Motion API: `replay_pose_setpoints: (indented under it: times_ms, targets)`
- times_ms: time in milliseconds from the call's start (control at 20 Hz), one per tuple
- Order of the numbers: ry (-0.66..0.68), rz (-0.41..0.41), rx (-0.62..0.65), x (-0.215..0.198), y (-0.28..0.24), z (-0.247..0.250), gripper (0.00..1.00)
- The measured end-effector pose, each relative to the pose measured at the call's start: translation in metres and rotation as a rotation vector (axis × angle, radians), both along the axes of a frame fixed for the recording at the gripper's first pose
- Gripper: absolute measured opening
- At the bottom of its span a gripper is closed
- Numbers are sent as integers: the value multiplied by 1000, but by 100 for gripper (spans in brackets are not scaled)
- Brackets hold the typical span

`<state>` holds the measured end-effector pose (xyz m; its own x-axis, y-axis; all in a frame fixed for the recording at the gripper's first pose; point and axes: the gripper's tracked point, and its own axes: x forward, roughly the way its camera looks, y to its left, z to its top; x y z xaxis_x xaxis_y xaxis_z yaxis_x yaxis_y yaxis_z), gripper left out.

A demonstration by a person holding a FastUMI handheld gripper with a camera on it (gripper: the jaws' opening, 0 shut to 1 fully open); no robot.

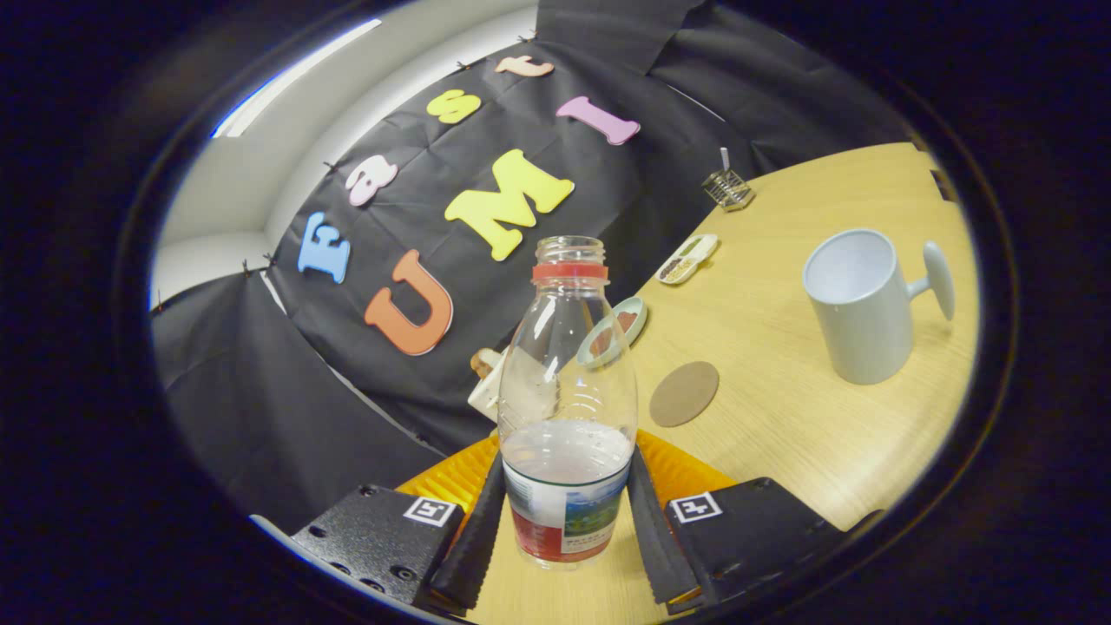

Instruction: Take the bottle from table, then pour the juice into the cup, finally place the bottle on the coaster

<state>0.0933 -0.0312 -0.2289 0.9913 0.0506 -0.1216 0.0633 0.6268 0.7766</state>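
Note:
A clear plastic bottle with no cap, a red neck ring and a printed label stands between my fingers, roughly a third full of pale liquid. My gripper is shut on it, one finger and the other pressing the labelled lower part from both sides. The wooden table appears tilted behind it. A round brown coaster lies just beyond the fingers, to the right of the bottle. Further right stands a light grey cup, open end up, with its handle pointing away from the bottle.
An orange ridged mat lies under and behind the bottle. Beyond it sit a small round dish, an oblong dish and a wire holder along the table's far edge by the black cloth wall. A white object lies behind the bottle.

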Motion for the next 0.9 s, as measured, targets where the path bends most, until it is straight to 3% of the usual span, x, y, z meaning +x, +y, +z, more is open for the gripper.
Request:
replay_pose_setpoints:
  times_ms: [600,900]
  targets:
    - [-88,-45,522,-8,-40,33,74]
    - [-124,-87,711,-9,-59,37,74]
